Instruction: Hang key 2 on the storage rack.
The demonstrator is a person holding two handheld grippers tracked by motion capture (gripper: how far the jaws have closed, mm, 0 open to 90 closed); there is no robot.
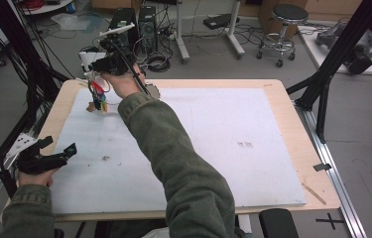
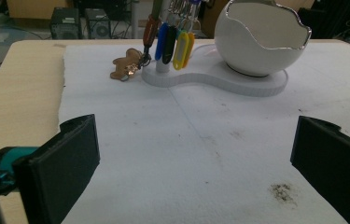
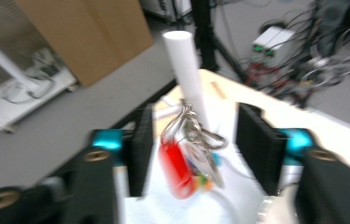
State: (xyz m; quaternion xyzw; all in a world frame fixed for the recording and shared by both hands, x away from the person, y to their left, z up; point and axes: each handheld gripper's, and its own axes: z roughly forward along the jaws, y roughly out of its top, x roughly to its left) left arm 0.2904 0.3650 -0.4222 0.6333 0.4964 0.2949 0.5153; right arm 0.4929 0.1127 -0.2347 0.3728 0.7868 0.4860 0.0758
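Ribbed black right hand-held gripper point(image 3: 193, 149) half-open, gripping nothing | straddles metal-ringed plastic key tags point(image 3: 186, 163) | smooth white post point(image 3: 184, 65)

A grey floor point(image 1: 223, 54) lies beyond the wooden counter point(image 1: 297, 144) — cables point(image 1: 156, 62) sprawl over it beside dark computer towers point(image 1: 147, 22). A round black stool point(image 1: 289, 14) on castors stands farther back, and black frame struts point(image 1: 332, 59) rise at the right — brown cardboard boxes point(image 3: 88, 32) too.
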